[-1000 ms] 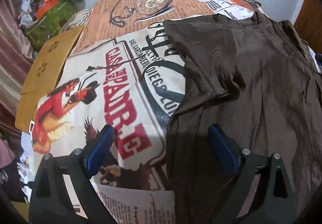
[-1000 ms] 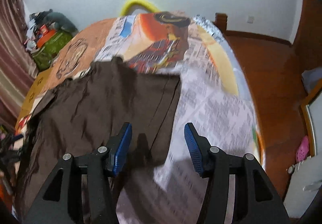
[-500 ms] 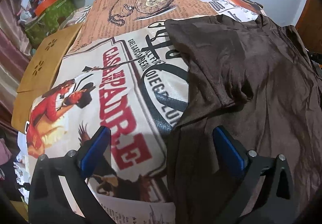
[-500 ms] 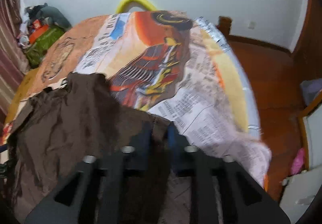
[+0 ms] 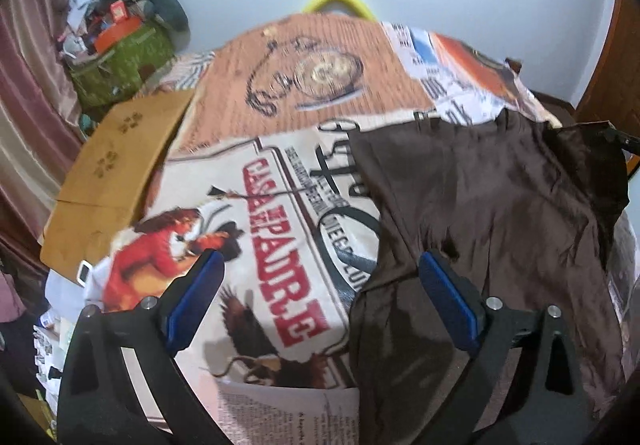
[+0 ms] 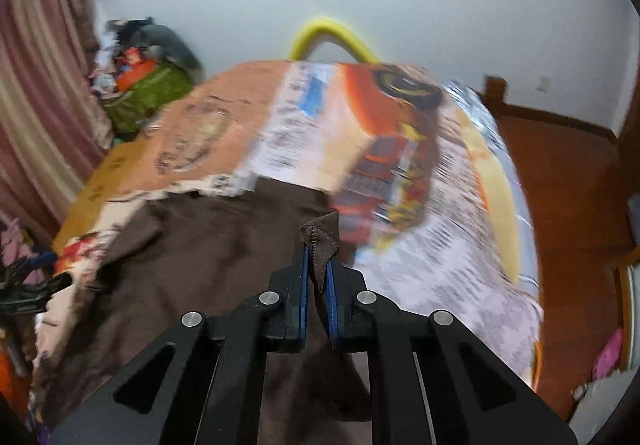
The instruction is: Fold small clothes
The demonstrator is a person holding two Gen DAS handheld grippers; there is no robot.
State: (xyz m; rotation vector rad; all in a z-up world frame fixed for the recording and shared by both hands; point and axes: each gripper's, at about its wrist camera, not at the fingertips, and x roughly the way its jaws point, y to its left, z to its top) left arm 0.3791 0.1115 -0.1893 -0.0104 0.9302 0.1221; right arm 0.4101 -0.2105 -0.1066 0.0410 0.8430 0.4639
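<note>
The dark brown, thin-fabric T-shirt (image 5: 500, 205) lies mostly flat and creased on the bed, over a bedspread printed with newspaper and poster graphics (image 5: 280, 105), and I judge the fold has barely begun. My right gripper (image 6: 318, 245) has just been closing, and its blue-padded fingers (image 6: 305, 277) now pinch a hemmed corner of the shirt, which pokes up between them. My left gripper (image 5: 320, 277) has its fingers spread wide over the shirt's left edge, one pad above the fabric and one above the print, gripping nothing. No crease line is laid yet; every fold is left. Beyond the bed sit a tan cardboard box (image 5: 116, 165) and a green bag heaped with clutter (image 5: 120, 57).
</note>
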